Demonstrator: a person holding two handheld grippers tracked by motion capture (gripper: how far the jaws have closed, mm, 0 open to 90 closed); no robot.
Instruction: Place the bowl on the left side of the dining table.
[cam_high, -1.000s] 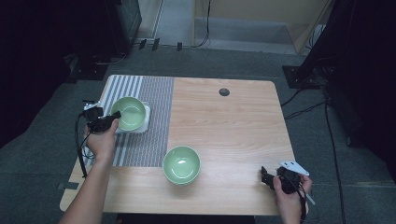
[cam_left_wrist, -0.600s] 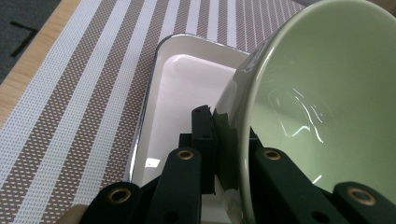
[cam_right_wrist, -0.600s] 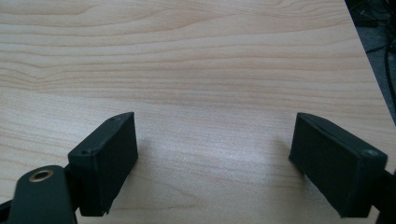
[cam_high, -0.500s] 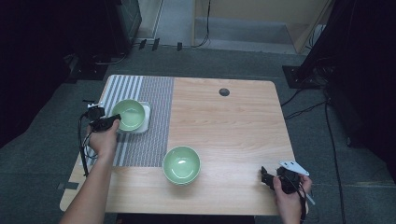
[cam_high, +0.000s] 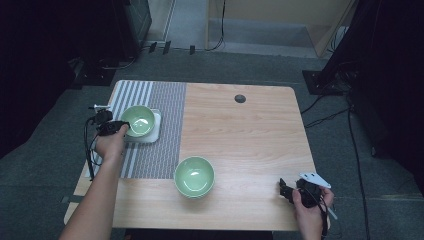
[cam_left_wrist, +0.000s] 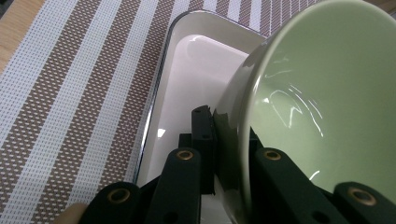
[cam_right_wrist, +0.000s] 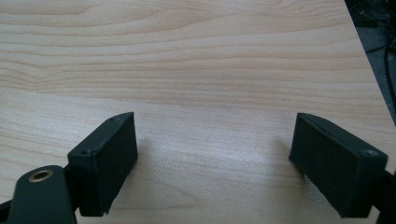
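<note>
A light green bowl (cam_high: 138, 120) sits in a white square tray (cam_high: 156, 131) on the striped placemat (cam_high: 160, 150) at the table's left. My left gripper (cam_high: 120, 127) is shut on this bowl's near-left rim (cam_left_wrist: 243, 126), one jaw inside and one outside, with the tray's wall (cam_left_wrist: 163, 93) beside it. A second green bowl (cam_high: 194, 176) stands free near the front middle of the wooden table (cam_high: 245, 140). My right gripper (cam_high: 285, 191) rests open at the front right corner, and bare wood lies between its fingers (cam_right_wrist: 107, 158).
A small dark round grommet (cam_high: 240, 98) is set in the tabletop near the far edge. Cables run over the grey floor around the table. Dark equipment stands at the back left and right.
The left gripper and the green bowl in the tray have barely shifted. The right gripper has stayed put.
</note>
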